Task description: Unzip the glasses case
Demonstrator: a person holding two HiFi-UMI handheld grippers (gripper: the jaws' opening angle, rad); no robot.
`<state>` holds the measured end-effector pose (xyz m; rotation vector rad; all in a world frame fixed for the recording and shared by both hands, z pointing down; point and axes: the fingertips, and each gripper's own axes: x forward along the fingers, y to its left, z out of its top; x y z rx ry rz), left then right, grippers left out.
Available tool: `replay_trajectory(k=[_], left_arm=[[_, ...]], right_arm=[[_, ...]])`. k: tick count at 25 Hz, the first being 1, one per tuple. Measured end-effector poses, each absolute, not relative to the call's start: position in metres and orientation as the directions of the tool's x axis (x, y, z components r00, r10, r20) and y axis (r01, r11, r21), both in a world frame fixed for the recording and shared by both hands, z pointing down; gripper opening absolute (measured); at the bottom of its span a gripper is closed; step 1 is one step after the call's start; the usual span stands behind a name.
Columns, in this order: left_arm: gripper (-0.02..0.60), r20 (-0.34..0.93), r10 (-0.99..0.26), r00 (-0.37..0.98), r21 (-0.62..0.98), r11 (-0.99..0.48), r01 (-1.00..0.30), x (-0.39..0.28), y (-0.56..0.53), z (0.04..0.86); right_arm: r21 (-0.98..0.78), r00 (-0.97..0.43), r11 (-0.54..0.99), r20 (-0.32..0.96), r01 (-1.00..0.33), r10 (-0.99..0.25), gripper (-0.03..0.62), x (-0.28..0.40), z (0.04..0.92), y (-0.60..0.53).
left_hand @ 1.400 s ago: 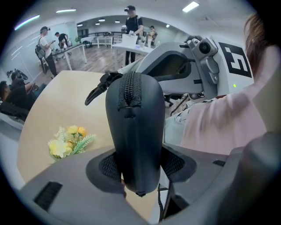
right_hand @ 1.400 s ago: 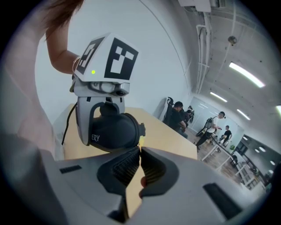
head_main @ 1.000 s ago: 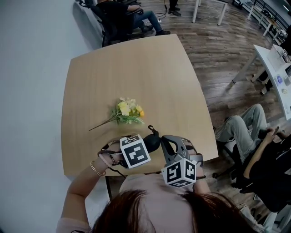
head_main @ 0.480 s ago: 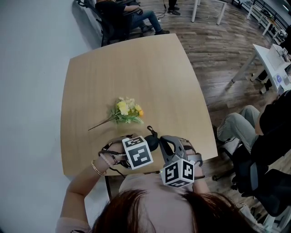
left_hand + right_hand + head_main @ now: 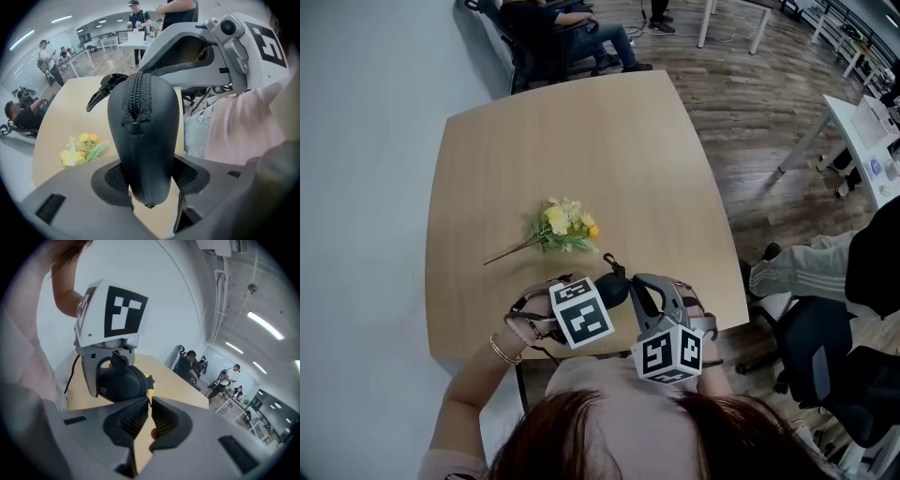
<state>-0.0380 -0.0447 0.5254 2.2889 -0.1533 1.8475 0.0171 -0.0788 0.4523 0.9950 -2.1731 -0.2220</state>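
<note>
- The left gripper has its jaws set wide and clamped on the black glasses case, one pad pressing each side of its near end.
- The case stands up out of those jaws, and the zip running along its top is closed over the stretch in view.
- The right gripper has its jaws narrow, almost together, with the tips right at the case's other end. Whether they pinch the zip pull, I can't tell.
- Yellow flowers lie on the table, out beyond both grippers.

grey left gripper, right gripper; black-white marker cubes; pink top; bracelet.
</note>
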Motion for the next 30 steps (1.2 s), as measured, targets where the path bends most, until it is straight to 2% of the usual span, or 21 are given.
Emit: replay_trajectory(k=[12,21,26,30], left_arm=[[0.245,0.929,-0.09,0.358,0.016,-0.959,-0.281,-0.058,-0.044,0.512],[0.245,0.763,-0.229,0.604,0.076,-0.897,-0.435,-0.076,-0.04,0.479],[0.245,0.566,-0.342,0.75,0.208,-0.821,-0.532,-0.094,-0.04,0.444],[0.247,0.246,-0.466,0.85,0.382,-0.759,-0.527,-0.111,-0.045,0.394]], right_arm=[[0.395,-0.467,0.658,0.48,-0.641,-0.743,0.052,-0.005,0.43,-0.078],[0.344,-0.472,0.607,0.401,-0.716,-0.785,0.052,-0.031,0.4,-0.072],[0.272,-0.467,0.574,0.368,-0.773,-0.804,0.051,-0.048,0.389,-0.059],[0.183,-0.464,0.539,0.334,-0.822,-0.82,0.049,-0.055,0.381,-0.049]])
